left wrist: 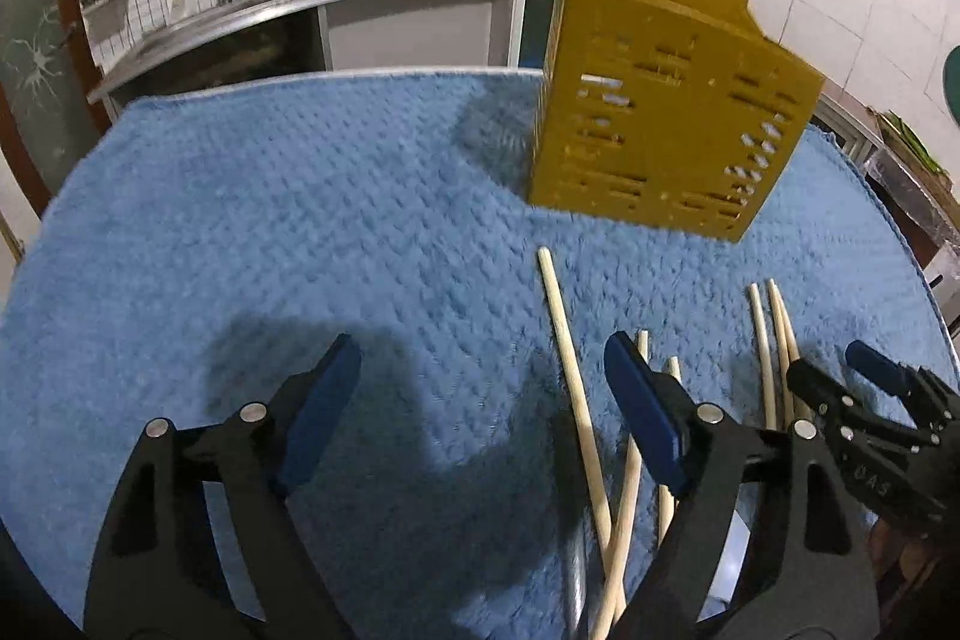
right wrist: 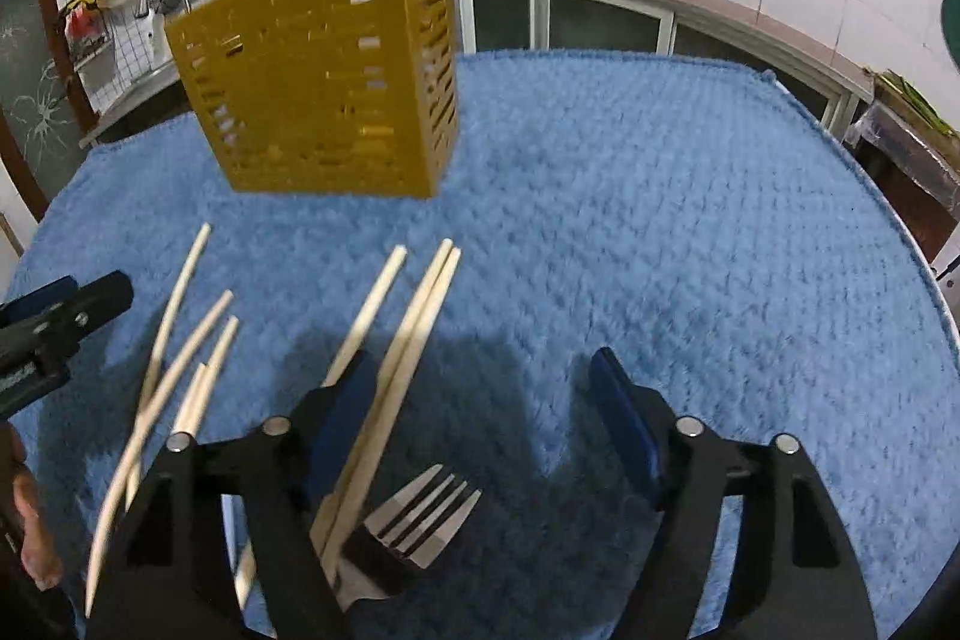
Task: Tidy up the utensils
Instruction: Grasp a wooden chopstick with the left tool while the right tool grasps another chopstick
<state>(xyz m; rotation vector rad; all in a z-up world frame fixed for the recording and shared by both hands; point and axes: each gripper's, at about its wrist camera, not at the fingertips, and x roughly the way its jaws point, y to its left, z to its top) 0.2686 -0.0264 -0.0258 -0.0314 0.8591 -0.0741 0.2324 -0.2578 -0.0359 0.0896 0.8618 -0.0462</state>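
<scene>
Blue fuzzy towel (left wrist: 270, 196) covers the round table, kitchen counter with stove and pots behind. Yellow slotted utensil holder (left wrist: 660, 100) stands upright on the towel at the far side, right of centre in the left wrist view, left of centre in the right wrist view (right wrist: 324, 76). Wooden chopsticks (left wrist: 570, 388) lie loose on the towel nearer than the holder — several of them, some crossing each other, tips pointing roughly toward the holder. In the right wrist view the chopsticks (right wrist: 384, 292) spread from left to centre; a close pair lies side by side and runs under the gripper's left finger. Metal fork (right wrist: 420, 520) lies on the towel low in that view, tines pointing up-right, just beside the pair's near ends, handle hidden under the gripper body. Left gripper (left wrist: 480, 370) hovers over the towel with jaws wide, nothing between the blue pads; one long chopstick lies in the gap below, not touched as far as visible. Right gripper (right wrist: 480, 382) also spread wide, holding nothing, positioned above the fork and the chopstick pair. Each gripper's tip shows at the edge of the other's view — the two are near each other, apart.
</scene>
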